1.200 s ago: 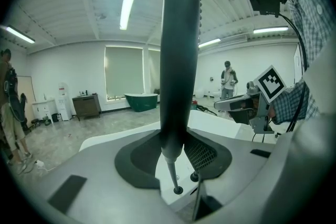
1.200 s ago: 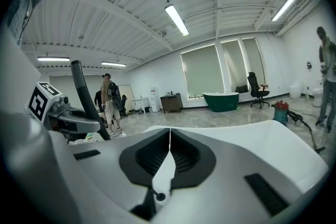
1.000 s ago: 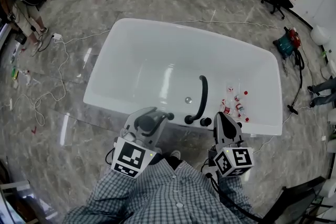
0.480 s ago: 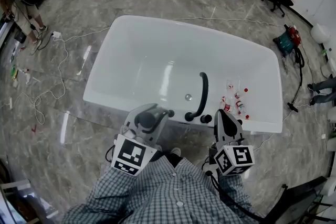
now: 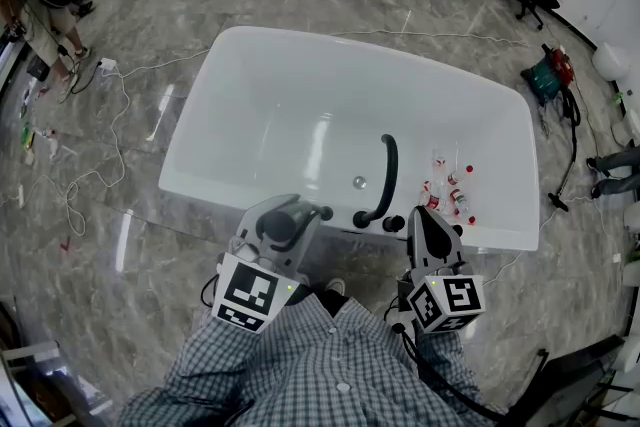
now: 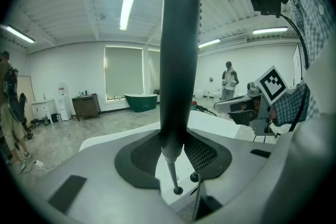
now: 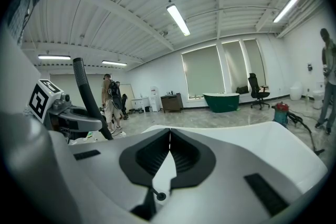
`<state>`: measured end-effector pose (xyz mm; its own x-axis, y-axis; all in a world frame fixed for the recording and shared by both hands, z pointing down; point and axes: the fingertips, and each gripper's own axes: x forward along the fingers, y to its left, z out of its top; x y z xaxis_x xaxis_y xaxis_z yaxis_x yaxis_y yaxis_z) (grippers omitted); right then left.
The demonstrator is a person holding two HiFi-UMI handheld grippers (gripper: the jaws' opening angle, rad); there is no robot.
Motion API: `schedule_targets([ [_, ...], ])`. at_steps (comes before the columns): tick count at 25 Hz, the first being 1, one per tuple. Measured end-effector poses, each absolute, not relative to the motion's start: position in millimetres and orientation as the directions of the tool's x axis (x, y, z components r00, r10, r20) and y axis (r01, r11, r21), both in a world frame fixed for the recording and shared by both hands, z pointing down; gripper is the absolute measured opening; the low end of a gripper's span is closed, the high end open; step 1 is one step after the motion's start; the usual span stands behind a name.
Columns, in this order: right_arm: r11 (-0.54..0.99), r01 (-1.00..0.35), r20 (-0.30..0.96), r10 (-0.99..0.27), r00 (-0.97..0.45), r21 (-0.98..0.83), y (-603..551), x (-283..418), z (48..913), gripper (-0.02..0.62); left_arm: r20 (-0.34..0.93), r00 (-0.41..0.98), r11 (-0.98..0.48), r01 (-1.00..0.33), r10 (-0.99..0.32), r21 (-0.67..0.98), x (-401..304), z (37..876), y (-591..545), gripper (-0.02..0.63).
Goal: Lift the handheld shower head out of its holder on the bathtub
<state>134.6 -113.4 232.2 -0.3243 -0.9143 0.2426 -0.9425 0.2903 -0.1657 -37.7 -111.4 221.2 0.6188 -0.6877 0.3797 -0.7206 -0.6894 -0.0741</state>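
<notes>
Gripping the black, rod-shaped handheld shower head [image 6: 178, 50] in my left gripper [image 6: 176, 150], I am pressing both dark jaw pads against its handle, which is standing almost upright between them. Looking down from the head view, I am seeing that shower head [image 5: 312, 217] sitting in the left gripper [image 5: 284, 227] just over the near rim of the white oval bathtub [image 5: 230, 75], left of the black curved faucet spout [image 5: 386, 177] and its two black round knobs [image 5: 393, 224]. Whether it is fully clear of its holder, I cannot tell. My right gripper [image 7: 169, 136] is carrying nothing, its jaws resting together with only a thin seam between them; in the head view this right gripper [image 5: 420, 221] is hovering beside the knobs at the near rim, apart from the shower head. From the right gripper view the black handle [image 7: 87, 97] is leaning up out of the left gripper. Small red-and-white bottles [image 5: 448, 195] are lying inside the bathtub to the right of the spout, and white cables [image 5: 100, 145] are trailing over the grey marble floor [image 5: 150, 25].
</notes>
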Motion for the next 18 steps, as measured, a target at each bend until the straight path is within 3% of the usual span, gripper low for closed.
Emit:
schedule_targets([
  [18, 0.292, -0.943, 0.246, -0.913, -0.324, -0.159, -113.2, 134.5, 232.7, 0.017, 0.381, 0.617, -0.689, -0.721, -0.689, -0.079, -38.3, 221.4, -112.1, 0.124],
])
